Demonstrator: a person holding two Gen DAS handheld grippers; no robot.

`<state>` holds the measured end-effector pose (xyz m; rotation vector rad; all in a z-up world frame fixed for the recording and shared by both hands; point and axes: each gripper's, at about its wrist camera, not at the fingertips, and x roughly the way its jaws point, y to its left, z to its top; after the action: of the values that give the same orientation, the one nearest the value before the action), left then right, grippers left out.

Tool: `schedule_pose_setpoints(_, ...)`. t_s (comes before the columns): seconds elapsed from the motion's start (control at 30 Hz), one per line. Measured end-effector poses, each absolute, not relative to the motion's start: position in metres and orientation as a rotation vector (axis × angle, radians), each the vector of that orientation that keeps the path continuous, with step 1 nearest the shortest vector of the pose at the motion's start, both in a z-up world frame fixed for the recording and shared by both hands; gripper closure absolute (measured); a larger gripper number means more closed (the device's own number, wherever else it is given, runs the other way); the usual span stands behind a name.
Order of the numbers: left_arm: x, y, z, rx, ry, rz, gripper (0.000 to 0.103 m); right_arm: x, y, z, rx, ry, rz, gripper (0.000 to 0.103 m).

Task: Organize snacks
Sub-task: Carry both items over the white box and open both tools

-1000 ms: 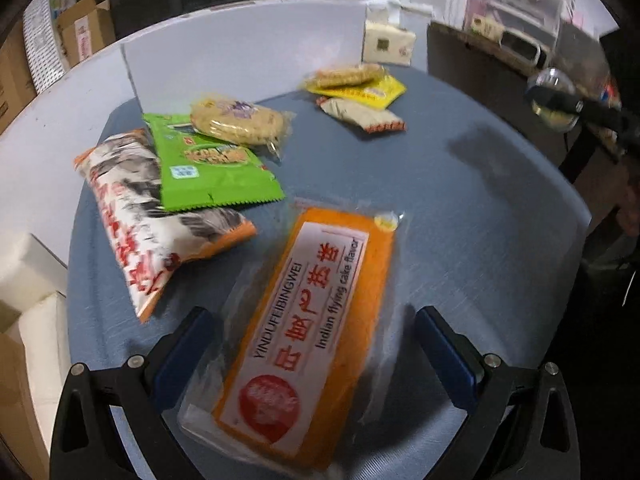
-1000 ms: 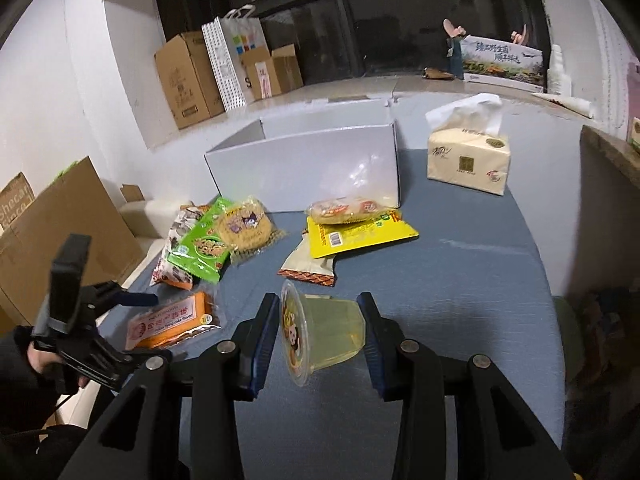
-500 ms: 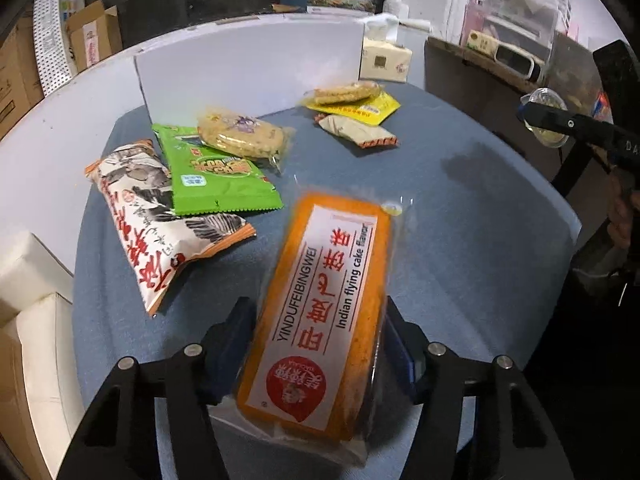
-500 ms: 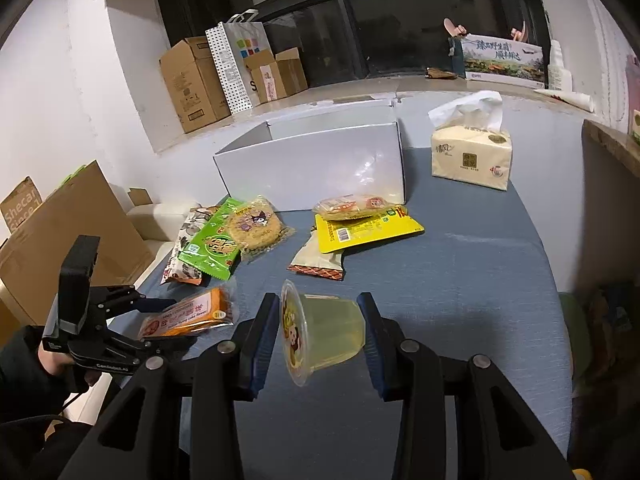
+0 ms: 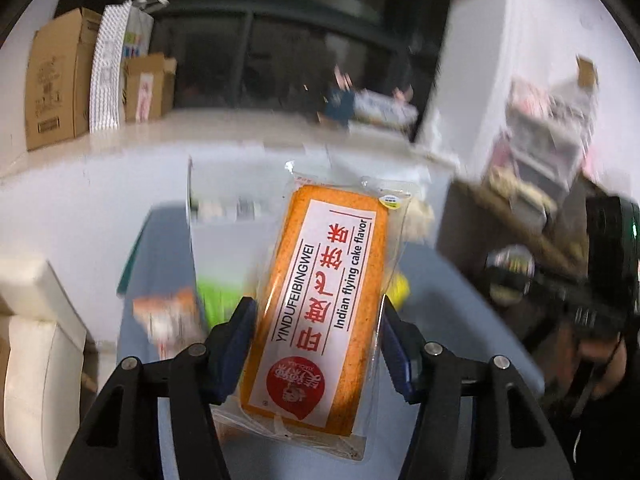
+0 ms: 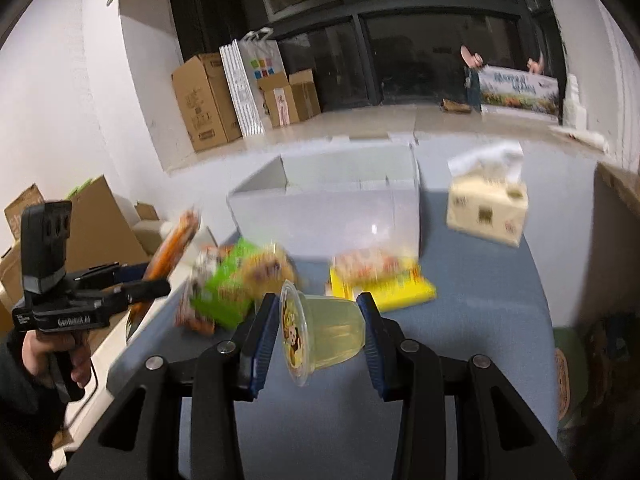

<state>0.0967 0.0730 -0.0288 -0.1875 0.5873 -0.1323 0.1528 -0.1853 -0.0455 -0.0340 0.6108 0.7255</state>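
- the cake pack (image 5: 320, 312) is held by the left gripper (image 5: 316, 344), its blue pads pressed on the two long sides near the lower half of the pack; it is seen lifted off the table (image 6: 500, 320) and tilted up toward the white box (image 6: 332, 208).
- the pack is judged light and rather soft: a spongy orange slab inside a loose clear wrapper, so it can be squeezed out of shape if the fingers are closed too hard.
- the wrapper film looks smooth and slippery; a hold on the slab itself, across its narrow width, is judged safer than a hold on the loose film edge.
- because it is gripped low, the long free end can be expected to swing or droop when it is moved fast.
- the jelly cup (image 6: 320, 332) is held on its side by the right gripper (image 6: 318, 340), one finger against the lidded rim and the other against the base, above the table and near its front.
- the cup is judged stiff but thin plastic, a little heavier for its content, with a foil lid that can be dented; the hold from end to end could slip if pressure is lost.
- the other snacks (image 6: 236, 288) lie on the table before the box; they are blurred, so details cannot be told.
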Motion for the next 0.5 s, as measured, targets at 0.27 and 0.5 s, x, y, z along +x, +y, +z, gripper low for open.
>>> schedule_pose_setpoints(0.27,0.219,0.095,0.013,-0.242,0.528,-0.067,0.039,0.271,-0.126,-0.004,-0.010,0.599,0.702,0.060)
schedule_pose_setpoints(0.5,0.293,0.121,0.000,-0.239,0.587,-0.009,0.039,0.352,-0.094,-0.014,-0.023,0.688,0.642,0.060)
